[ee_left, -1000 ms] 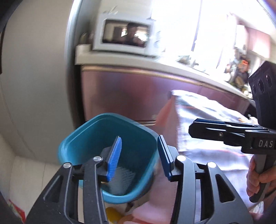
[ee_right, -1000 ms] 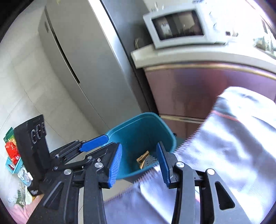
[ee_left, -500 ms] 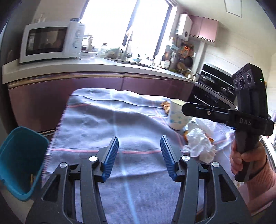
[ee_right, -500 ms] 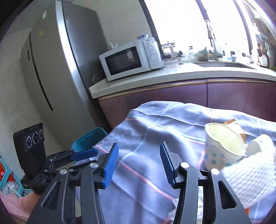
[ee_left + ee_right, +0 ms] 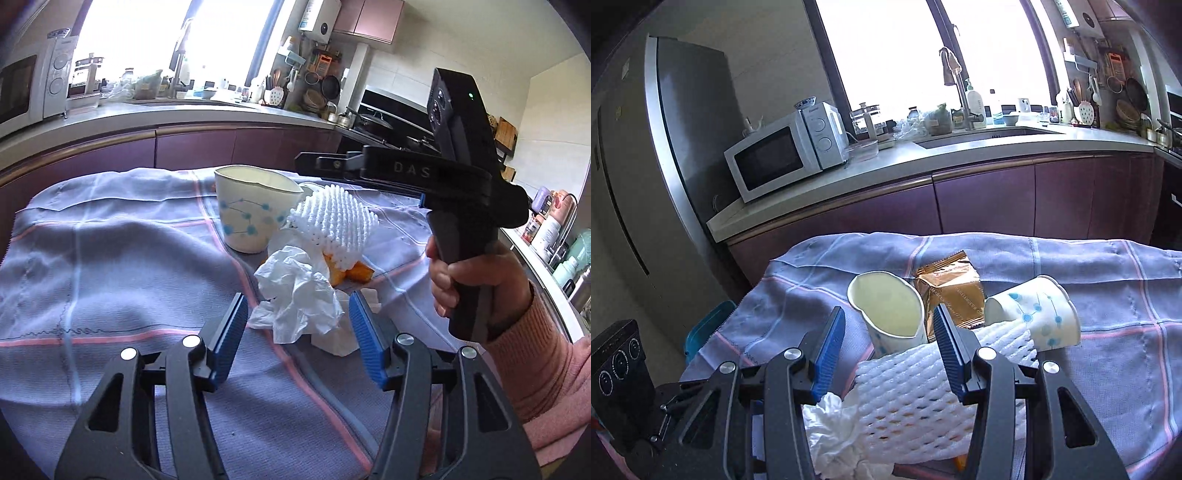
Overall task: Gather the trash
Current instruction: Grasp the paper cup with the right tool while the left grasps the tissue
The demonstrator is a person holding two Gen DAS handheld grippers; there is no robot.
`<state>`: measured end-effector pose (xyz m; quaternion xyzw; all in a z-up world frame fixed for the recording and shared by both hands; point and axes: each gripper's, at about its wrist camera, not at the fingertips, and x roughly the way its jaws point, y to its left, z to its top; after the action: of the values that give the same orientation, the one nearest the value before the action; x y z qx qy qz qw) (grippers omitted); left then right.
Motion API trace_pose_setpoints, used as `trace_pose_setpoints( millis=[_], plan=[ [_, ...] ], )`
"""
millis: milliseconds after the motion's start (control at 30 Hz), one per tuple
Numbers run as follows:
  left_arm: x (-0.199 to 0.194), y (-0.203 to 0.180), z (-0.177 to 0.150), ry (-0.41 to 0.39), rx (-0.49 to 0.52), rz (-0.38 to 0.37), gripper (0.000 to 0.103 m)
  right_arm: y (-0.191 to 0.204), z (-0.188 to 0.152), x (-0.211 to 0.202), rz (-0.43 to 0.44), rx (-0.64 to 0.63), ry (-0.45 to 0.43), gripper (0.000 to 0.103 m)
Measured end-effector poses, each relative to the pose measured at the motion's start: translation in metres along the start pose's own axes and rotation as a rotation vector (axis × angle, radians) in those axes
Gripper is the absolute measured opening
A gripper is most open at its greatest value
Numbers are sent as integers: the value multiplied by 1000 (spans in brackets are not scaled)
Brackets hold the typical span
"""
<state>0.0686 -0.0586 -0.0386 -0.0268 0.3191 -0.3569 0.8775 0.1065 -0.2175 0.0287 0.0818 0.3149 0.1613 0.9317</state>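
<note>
Left wrist view: the left gripper (image 5: 297, 325) had just been widening its blue-padded jaws, which stood apart and empty above a crumpled white paper tissue (image 5: 301, 295) on the lilac checked tablecloth (image 5: 110, 258). No pad touched the tissue. Behind it lay orange peel pieces (image 5: 349, 274), a white foam fruit net (image 5: 334, 225) and an upright white paper cup with blue dots (image 5: 251, 214). A hand in a pink sleeve (image 5: 476, 273) held the right gripper, seen side-on above the table.

Right wrist view: the right gripper (image 5: 889, 347) was likewise apart and empty, aimed at the upright cup (image 5: 890, 314). A gold foil wrapper (image 5: 951, 291) and a tipped second dotted paper cup (image 5: 1034, 314) lay beyond. The teal plastic bin (image 5: 707, 325) stood beside the table edge.

Judgement: all visible table trash remained uncollected; each item still required grasping and transfer to the bin.
</note>
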Motion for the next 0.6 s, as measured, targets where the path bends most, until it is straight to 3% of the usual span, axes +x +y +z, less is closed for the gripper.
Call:
trace_pose_setpoints(
  millis=[300, 600],
  plan=[
    [33, 2, 4, 73, -30, -12, 53, -10, 11, 25, -6, -12, 59, 46],
    [44, 21, 3, 118, -98, -72, 22, -17, 9, 45, -2, 1, 121, 33]
  ],
)
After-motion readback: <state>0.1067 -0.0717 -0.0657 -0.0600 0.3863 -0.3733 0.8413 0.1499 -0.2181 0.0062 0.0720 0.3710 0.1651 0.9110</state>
